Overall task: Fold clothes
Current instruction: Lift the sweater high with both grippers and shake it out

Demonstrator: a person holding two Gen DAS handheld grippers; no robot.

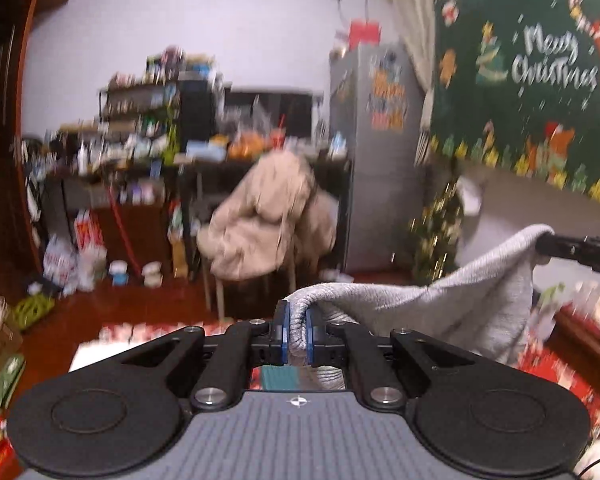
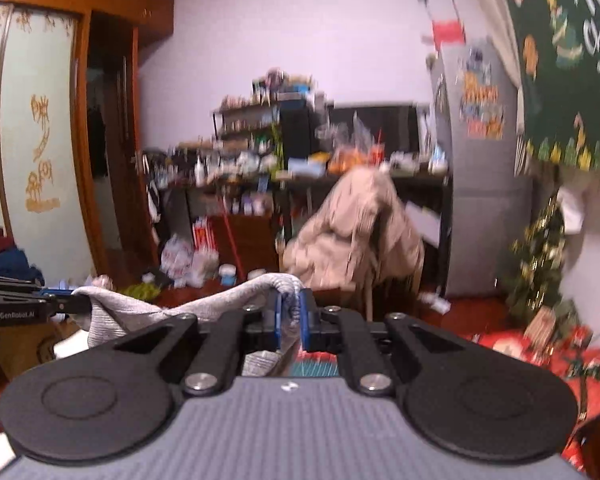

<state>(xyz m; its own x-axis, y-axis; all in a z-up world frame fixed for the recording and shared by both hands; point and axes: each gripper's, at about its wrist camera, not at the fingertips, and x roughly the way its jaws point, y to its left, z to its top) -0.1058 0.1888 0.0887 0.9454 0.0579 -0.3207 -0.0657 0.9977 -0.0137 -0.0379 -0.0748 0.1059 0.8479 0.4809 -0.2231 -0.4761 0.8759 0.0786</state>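
Item: grey knit garment (image 1: 440, 304), task piece, airborne. We are holding it up by two points along one edge, so the cloth is sagging in a shallow curve between them and the rest is hanging below, out of view.

Left hand-held gripper (image 1: 298, 334): we are keeping its blue pads nearly together, pinching a rolled bunch of grey knit.

Right hand-held gripper (image 2: 291, 322): likewise narrowed on a gather of the same edge; a little light is showing between cloth and pad.

Purpose, as we are judging it: lifting the piece by paired points is letting it hang straight, either for laying out flat or for bringing one half over the other. The pictures are fitting both.

Surface beneath: red patterned covering (image 1: 556, 376), only partly showing; we are not able to tell how much garment is resting on it.

Surroundings: chair draped with a beige coat (image 1: 268, 216), cluttered desk (image 2: 300, 180) behind it, grey fridge (image 1: 380, 152), green Christmas banner (image 1: 532, 80), small decorated tree (image 1: 436, 232), wardrobe (image 2: 40, 140).

Obstructions: none are standing near the cloth; everything listed is well apart.
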